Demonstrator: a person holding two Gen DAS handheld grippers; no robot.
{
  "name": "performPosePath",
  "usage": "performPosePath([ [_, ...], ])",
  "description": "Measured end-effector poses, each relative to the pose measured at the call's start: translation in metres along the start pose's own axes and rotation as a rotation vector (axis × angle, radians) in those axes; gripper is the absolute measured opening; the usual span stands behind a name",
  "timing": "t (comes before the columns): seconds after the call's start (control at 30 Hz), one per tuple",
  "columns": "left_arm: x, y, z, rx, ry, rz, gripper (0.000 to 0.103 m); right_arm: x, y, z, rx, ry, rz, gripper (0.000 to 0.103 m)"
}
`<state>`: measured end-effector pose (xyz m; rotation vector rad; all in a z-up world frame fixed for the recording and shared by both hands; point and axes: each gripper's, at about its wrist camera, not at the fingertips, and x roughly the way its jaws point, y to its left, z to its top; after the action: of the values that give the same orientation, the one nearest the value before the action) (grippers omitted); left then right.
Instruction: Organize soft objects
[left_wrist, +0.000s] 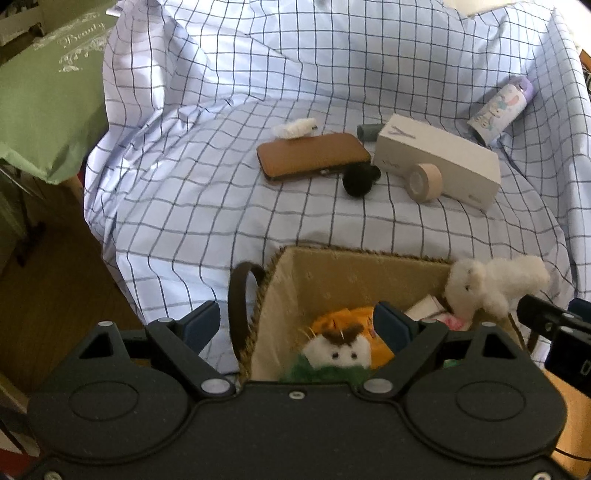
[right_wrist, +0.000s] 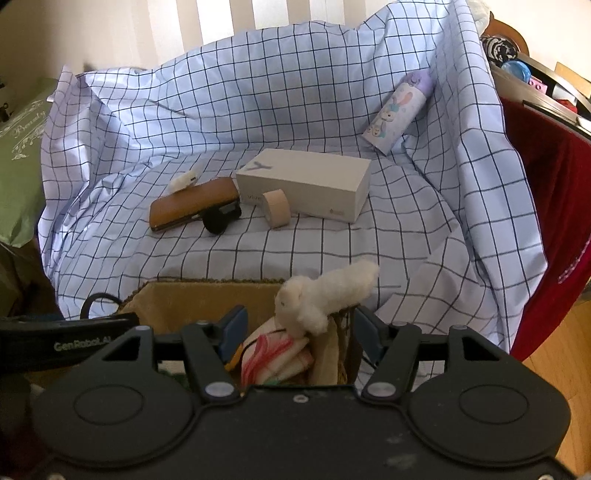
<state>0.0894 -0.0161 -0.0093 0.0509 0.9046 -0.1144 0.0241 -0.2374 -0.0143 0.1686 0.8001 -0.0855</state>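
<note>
Sheet (right_wrist: 258, 110): pale blue, dark grid. Wallet (right_wrist: 192, 203): tan-brown. Box (right_wrist: 306, 184): white. Tape roll (right_wrist: 277, 208): beige. Near plush (right_wrist: 325, 295): white fluffy. Basket (left_wrist: 332, 277): tan. Bottle (right_wrist: 399, 110): white, lilac cap, bunny print.

Checked sheet (left_wrist: 229, 206): thin woven cloth, matt, creased. Basket (left_wrist: 332, 280): plain cloth lining, coarse braided fibre rim, smooth dark handle. White plush (right_wrist: 325, 295): fluffy, woolly pile. Brown case (left_wrist: 314, 155): leather-look, fine grain, slight sheen. White box (right_wrist: 306, 184): smooth matt cardboard. Tape roll (left_wrist: 424, 181): beige, matt. Black pompom (left_wrist: 358, 181): fuzzy. Left tool (left_wrist: 295, 325): matt speckled black plastic, metal pivots.
</note>
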Motion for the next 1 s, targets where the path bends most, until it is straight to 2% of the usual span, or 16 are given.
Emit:
performPosePath([
  [0.23,0.019,0.007,0.022,-0.001,-0.005,0.031,0.087,0.030,0.001,0.023,0.001,0.025,-0.005,0.066],
  [0.57,0.069,0.010,0.047,0.006,0.049,0.042,0.087,0.088,0.009,0.054,-0.020,0.075,-0.017,0.066],
  [0.83,0.099,0.003,0.065,0.036,0.072,0.036,0.087,0.117,-0.025,0.080,0.069,0.050,-0.121,0.066],
  [1.0,0.115,-0.009,0.078,0.053,0.077,0.021,0.087,0.135,-0.019,0.090,0.065,0.063,-0.096,0.066],
])
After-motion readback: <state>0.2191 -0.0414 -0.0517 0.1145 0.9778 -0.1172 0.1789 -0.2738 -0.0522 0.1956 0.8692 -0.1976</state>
